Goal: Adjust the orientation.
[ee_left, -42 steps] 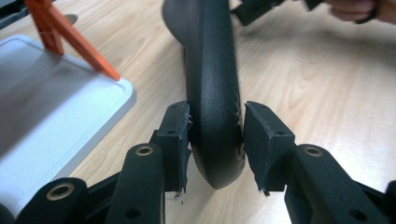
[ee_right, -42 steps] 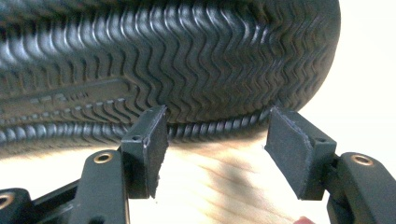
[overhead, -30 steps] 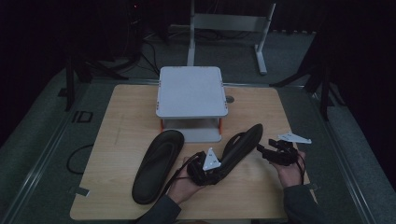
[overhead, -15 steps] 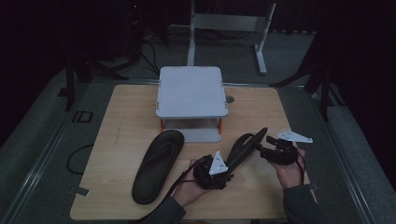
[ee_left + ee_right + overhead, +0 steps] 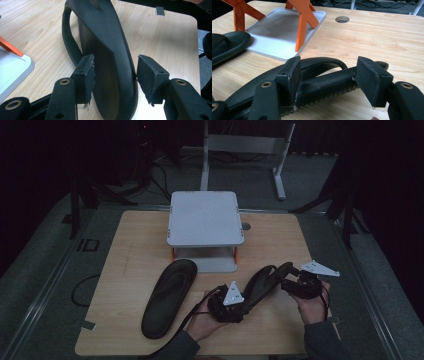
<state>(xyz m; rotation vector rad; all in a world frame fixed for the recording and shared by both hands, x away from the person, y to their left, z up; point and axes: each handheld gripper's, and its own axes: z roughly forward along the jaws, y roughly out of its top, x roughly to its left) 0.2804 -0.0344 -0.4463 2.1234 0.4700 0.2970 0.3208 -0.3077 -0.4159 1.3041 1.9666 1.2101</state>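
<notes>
near the front right of the wooden table point(image 5: 130, 245) a black sandal point(image 5: 265, 282) is tipped up on its edge between the two grippers, and no brand or writing can be read on it. the left gripper point(image 5: 231, 306) has its jaws apart on either side of the sandal's heel end; in the left gripper view the sole point(image 5: 110, 50) sits between the pads point(image 5: 88, 75), the left pad looks to touch it and the right pad is just beside it. the right gripper point(image 5: 298, 285) has its jaws wide apart around the toe end, with the ridged edge point(image 5: 329, 92) running between them and the strap point(image 5: 324, 61) arching behind. a second black sandal point(image 5: 167, 297) lies flat to the left, well apart. behind them stands a small grey stand point(image 5: 205, 217) on orange legs point(image 5: 303, 17), with a round hole point(image 5: 342, 19) in the tabletop beside it. a grey floor, a metal frame point(image 5: 245, 150) and dark surroundings lie beyond.
</notes>
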